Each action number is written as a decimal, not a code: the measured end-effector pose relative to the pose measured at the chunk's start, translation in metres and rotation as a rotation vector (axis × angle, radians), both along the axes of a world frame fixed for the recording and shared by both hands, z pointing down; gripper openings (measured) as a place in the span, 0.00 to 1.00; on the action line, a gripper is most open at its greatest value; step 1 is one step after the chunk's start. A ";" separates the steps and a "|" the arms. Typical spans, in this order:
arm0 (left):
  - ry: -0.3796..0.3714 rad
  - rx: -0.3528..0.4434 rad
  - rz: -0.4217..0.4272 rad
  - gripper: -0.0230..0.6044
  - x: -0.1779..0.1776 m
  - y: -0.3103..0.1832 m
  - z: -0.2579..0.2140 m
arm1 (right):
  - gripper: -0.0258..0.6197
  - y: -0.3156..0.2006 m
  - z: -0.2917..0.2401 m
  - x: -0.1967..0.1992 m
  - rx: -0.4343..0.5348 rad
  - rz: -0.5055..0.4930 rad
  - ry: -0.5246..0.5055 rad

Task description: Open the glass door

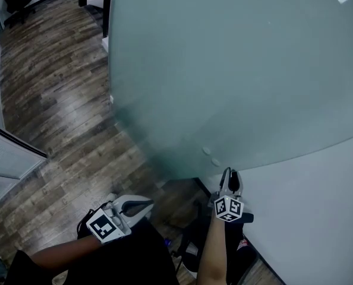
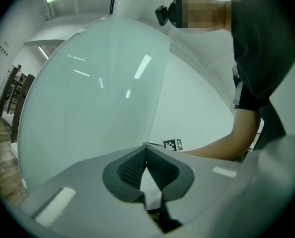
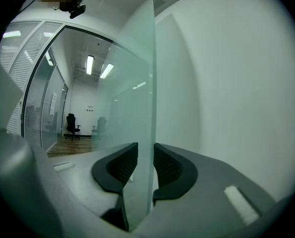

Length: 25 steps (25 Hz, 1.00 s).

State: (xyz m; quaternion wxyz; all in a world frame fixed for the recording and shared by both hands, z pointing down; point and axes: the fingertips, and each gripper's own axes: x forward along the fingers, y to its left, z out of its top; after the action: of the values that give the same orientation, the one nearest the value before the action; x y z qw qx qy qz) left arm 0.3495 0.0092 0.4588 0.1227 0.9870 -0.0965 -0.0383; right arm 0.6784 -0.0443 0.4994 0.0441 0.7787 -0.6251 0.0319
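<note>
Plainly, the right gripper's jaws were clamped on the free edge of the glass door, one pad on each face. The left gripper, jaws clenched on nothing, hung just beside the door's face. On smooth glass the hold looked slight: a skewed pull could slide the pads off the edge, leaving the door to swing loose.

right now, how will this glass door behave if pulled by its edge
Probably stiff and heavy: the glass door is one tall, thick pane. Its smooth frosted edge may slip between the right tongs, which pinch only that narrow rim.
</note>
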 end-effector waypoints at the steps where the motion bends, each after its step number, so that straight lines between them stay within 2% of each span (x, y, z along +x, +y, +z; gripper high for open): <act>1: -0.003 -0.006 0.001 0.03 0.002 0.000 0.001 | 0.20 -0.001 0.000 0.000 0.004 0.000 -0.002; 6: -0.014 -0.059 -0.023 0.03 0.010 -0.007 0.014 | 0.20 -0.007 0.001 0.001 0.025 -0.005 -0.009; 10: -0.030 -0.044 -0.053 0.03 0.015 -0.015 0.018 | 0.20 -0.009 0.001 0.004 0.022 -0.017 -0.007; 25: -0.005 -0.026 -0.068 0.03 0.045 -0.016 0.010 | 0.20 -0.027 -0.003 0.015 0.006 -0.053 -0.024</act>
State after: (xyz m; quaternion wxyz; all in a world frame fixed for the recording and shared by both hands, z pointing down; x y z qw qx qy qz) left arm 0.3947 -0.0071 0.4688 0.1337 0.9816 -0.1311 -0.0385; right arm 0.6934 -0.0716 0.4961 0.0349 0.7617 -0.6459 0.0383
